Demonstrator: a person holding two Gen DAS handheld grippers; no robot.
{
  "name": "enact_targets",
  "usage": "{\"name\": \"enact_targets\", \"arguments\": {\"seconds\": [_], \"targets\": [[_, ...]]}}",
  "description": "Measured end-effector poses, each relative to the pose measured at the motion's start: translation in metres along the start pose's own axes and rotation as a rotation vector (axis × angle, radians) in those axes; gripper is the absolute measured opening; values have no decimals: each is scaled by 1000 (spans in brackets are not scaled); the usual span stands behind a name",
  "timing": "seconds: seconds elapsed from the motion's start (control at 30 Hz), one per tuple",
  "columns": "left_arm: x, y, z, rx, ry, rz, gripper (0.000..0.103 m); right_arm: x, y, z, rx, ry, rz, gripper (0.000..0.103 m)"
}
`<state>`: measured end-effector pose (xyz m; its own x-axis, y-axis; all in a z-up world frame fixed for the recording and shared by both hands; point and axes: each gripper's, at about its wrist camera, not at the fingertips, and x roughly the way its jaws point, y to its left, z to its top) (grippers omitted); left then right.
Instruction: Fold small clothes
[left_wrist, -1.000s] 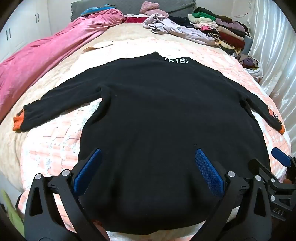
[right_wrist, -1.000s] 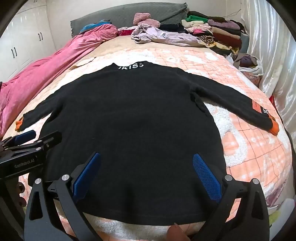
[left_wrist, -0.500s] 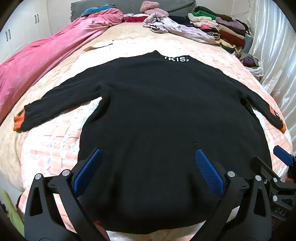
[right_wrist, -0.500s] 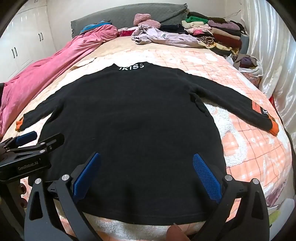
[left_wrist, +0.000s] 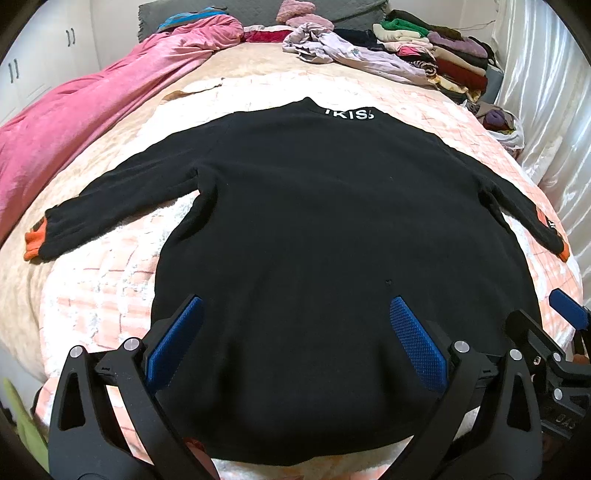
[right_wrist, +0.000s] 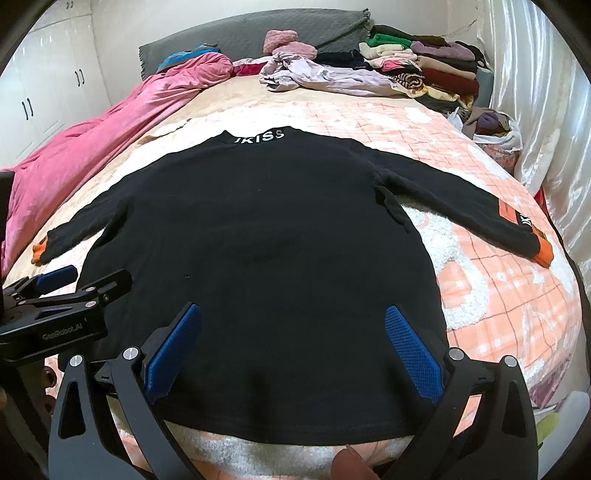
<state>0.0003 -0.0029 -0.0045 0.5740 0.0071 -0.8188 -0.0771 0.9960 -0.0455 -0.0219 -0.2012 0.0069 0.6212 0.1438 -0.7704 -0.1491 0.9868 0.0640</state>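
Observation:
A black long-sleeved sweater with orange cuffs and white collar lettering lies flat, back up, sleeves spread, on the bed; it also shows in the right wrist view. My left gripper is open and empty, hovering over the hem's left part. My right gripper is open and empty over the hem's right part. Each gripper shows at the edge of the other's view: the right gripper in the left wrist view, the left gripper in the right wrist view.
The sweater rests on a pink checked blanket. A pink duvet lies along the left. A lilac garment and stacked folded clothes sit at the headboard. A bag and white curtain are at right.
Both grippers have drawn back slightly toward the near edge of the bed; the sweater looks a little farther away. The jaws stay open and the sweater has not moved.

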Motion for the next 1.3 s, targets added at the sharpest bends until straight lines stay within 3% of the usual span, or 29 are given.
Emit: {"name": "enact_targets", "arguments": {"seconds": [1.3], "targets": [[0, -6, 0, 11, -1, 0, 95, -2, -3, -2, 17, 8, -3, 99]]}}
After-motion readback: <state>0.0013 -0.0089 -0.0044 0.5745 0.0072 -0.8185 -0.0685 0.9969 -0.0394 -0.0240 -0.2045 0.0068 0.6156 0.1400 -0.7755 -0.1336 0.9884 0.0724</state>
